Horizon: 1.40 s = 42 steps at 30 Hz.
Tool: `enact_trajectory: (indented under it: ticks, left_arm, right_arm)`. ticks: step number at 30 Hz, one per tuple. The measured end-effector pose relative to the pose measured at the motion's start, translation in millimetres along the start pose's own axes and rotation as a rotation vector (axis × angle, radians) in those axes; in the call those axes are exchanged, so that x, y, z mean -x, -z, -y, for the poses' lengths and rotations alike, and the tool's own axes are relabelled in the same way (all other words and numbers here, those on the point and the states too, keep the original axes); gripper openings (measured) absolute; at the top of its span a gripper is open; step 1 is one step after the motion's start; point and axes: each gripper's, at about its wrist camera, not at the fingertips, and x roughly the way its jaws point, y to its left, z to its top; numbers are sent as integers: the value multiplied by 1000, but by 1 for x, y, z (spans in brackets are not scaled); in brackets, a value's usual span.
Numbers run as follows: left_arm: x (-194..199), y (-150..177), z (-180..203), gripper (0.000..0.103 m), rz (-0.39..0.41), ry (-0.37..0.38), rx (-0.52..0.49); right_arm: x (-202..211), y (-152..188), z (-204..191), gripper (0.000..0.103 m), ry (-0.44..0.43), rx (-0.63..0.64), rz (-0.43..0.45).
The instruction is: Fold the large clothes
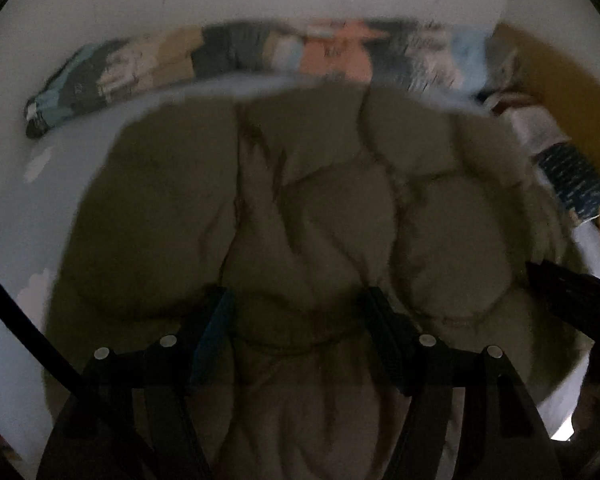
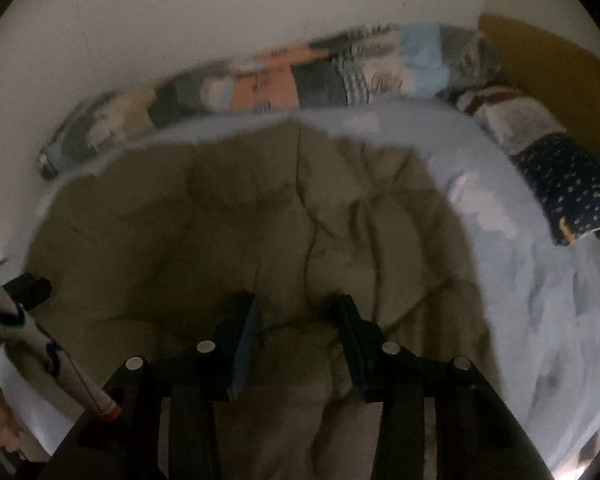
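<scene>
Left gripper (image 1: 300, 312), right gripper (image 2: 296, 320): fingers spread, olive quilted jacket (image 1: 320, 200) bunched between, grasp unclear; fold apparently underway; next: pinch near edge, carry forward

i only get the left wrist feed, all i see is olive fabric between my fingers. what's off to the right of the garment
Observer: Bare light blue sheet with pale cloud shapes.
Operator: is the right gripper on the cloth too
Observer: Yes, the right gripper has a fold of the olive garment bunched between its fingers, though the jaws stand apart.
Operator: anything near its left side
Observer: A white tube with a red-orange end, lower left.
</scene>
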Motion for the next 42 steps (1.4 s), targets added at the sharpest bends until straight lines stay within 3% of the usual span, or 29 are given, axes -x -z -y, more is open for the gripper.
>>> enact_trajectory:
  ticks: [3,7,11,13,16,18,22,28,32,37,42]
  left_arm:
    - [-10,-5,4,74,-25,-44,-25]
    - [-11,-12,8,75,-16,-57,-23]
    - [17,-31,10,75,138,-34,-10]
    - [22,-41,8,75,191,-78,-1]
    - [5,-54,-1,75,169,-131,16]
    - [-10,-58,-12,75,137,-178,42]
    - [-30,-58,-28,75,52,-189,59]
    - [-27,-57,-27,76,50,-190,31]
    - [-7,-51,-25,76,100,-143,53]
    - [15,-47,-22,76,189,-160,40]
    - [15,-44,-23,76,184,-172,33]
  right_arm:
    - [-29,10,9,44,-21,-47,-86]
    - [-42,8,14,45,-25,-61,-120]
    - [-30,0,16,45,-27,-93,-120]
    - [-4,-14,21,45,-25,-117,0]
    - [14,-39,20,45,1,-104,143]
    - [6,-51,20,45,-2,-111,154]
    - [-35,-59,18,45,-7,-137,90]
    - [-78,-56,11,52,18,-153,-31]
    - [-62,-56,6,53,44,-151,2]
    - [-10,-50,-33,53,-40,-2,139]
    - [-3,-29,-61,53,-116,91,94]
